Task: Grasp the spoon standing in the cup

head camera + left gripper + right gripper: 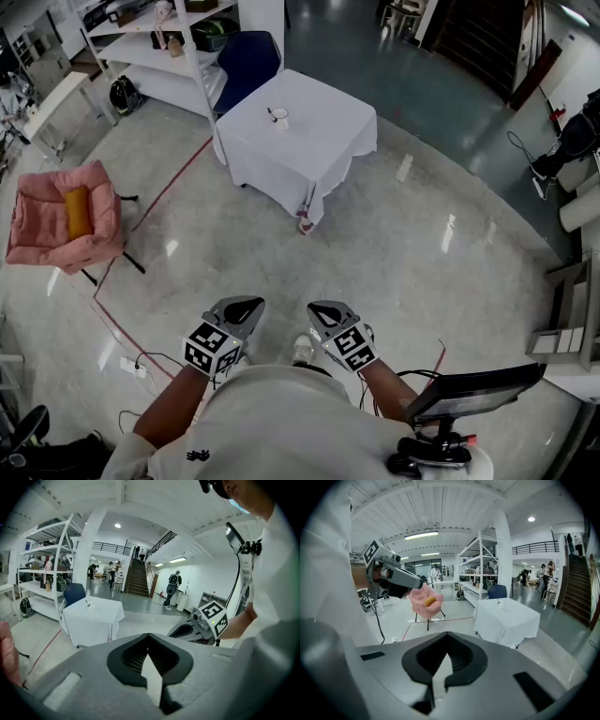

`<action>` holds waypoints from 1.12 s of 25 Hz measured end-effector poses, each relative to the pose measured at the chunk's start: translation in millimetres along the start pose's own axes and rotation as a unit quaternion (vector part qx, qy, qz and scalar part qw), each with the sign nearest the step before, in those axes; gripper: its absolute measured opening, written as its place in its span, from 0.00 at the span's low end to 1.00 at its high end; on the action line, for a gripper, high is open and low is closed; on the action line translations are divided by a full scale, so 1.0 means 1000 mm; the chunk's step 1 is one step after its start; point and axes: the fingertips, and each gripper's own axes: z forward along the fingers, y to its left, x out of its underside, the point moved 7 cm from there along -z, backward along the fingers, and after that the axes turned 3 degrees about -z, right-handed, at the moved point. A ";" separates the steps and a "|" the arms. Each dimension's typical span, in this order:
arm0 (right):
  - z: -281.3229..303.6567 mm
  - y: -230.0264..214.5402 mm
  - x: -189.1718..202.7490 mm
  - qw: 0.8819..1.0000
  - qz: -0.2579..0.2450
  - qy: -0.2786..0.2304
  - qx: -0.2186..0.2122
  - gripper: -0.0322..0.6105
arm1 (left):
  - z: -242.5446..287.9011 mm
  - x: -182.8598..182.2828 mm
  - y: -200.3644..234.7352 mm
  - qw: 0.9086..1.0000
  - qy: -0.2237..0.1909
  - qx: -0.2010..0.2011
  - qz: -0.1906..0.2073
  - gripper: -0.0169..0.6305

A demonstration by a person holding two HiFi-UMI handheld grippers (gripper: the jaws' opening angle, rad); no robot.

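Note:
A white cup (279, 118) with a spoon (271, 112) standing in it sits on a table with a white cloth (309, 141), far across the floor from me. My left gripper (249, 304) and right gripper (319, 307) are side by side close to my body, both shut and holding nothing. In the left gripper view the jaws meet at their tips (149, 637), and the cup (91, 605) shows small on the table (96, 618). From the right gripper (447, 637), also shut, the cup (500, 603) stands on the table (511, 620) ahead to the right.
A pink armchair (64, 220) with an orange cushion stands at the left. White shelving (155, 47) and a blue chair (249, 58) are behind the table. Red tape (164, 192) and cables (141, 366) lie on the floor. A black device (469, 394) hangs at my right side.

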 end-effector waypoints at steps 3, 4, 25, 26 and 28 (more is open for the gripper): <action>0.029 0.028 -0.031 1.000 -0.020 -0.002 0.001 0.06 | -0.042 0.008 0.030 1.000 -0.023 -0.009 -0.006 0.05; 0.040 0.039 -0.041 1.000 -0.027 -0.005 0.001 0.06 | -0.058 0.015 0.042 0.999 -0.028 -0.013 -0.011 0.05; 0.203 0.138 -0.125 0.999 -0.026 0.024 -0.007 0.12 | -0.187 0.097 0.219 0.994 -0.046 -0.035 -0.093 0.05; 0.214 0.122 -0.130 0.999 -0.024 0.020 -0.004 0.12 | -0.179 0.089 0.230 0.994 -0.046 -0.036 -0.091 0.05; 0.238 0.092 -0.143 1.000 -0.022 0.013 -0.001 0.12 | -0.165 0.069 0.253 0.994 -0.044 -0.042 -0.088 0.05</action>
